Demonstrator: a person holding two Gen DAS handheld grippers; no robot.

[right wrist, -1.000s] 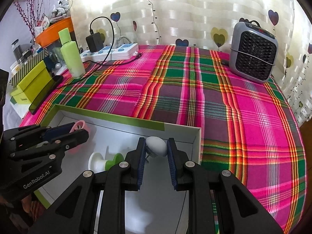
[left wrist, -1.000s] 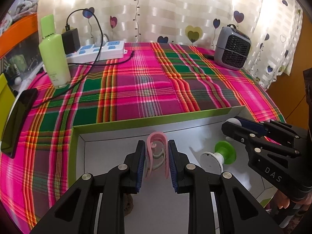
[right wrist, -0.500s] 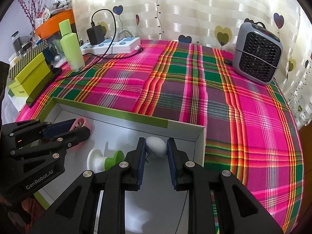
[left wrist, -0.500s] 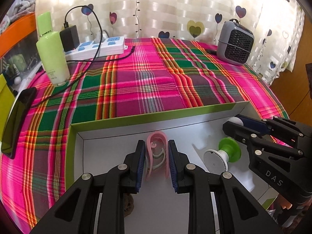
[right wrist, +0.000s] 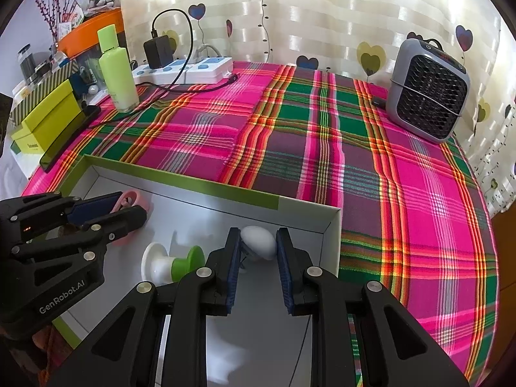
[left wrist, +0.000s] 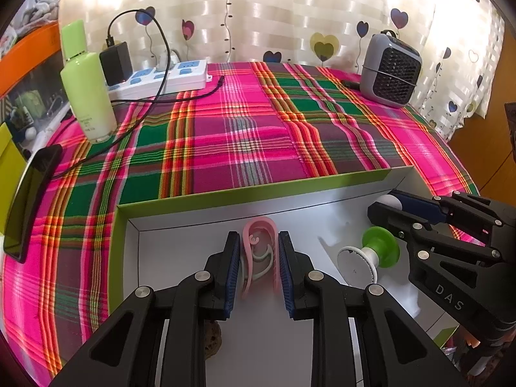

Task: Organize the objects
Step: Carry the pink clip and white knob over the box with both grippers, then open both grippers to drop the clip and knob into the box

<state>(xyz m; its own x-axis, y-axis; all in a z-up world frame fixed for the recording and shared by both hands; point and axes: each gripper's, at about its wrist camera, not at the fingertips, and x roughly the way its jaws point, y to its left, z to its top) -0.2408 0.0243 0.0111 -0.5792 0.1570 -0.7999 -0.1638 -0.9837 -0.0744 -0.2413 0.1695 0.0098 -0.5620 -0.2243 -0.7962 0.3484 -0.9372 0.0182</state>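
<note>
A white box with a green rim (left wrist: 290, 184) (right wrist: 180, 174) lies on the plaid tablecloth. Over its left part, my left gripper (left wrist: 259, 251) (right wrist: 129, 204) is shut on a pink clip-like piece (left wrist: 258, 225) (right wrist: 133, 197). Over the box's right corner, my right gripper (right wrist: 257, 251) (left wrist: 387, 204) is shut on a small white egg-shaped object (right wrist: 258, 238) (left wrist: 388, 200). Between the two grippers a small fan with a white head and green base (left wrist: 367, 254) (right wrist: 174, 262) lies on the box floor. A brown lump (left wrist: 213, 338) shows under my left fingers.
At the back left stand a green bottle (left wrist: 87, 87) (right wrist: 117, 67) and a white power strip with a black charger (left wrist: 158, 75) (right wrist: 183, 67). A grey mini heater (left wrist: 390, 71) (right wrist: 425, 90) sits back right. A dark phone (left wrist: 30, 200) and a yellow-green box (right wrist: 45, 119) line the left edge.
Both grippers keep the same grips over the box. The views shift only slightly.
</note>
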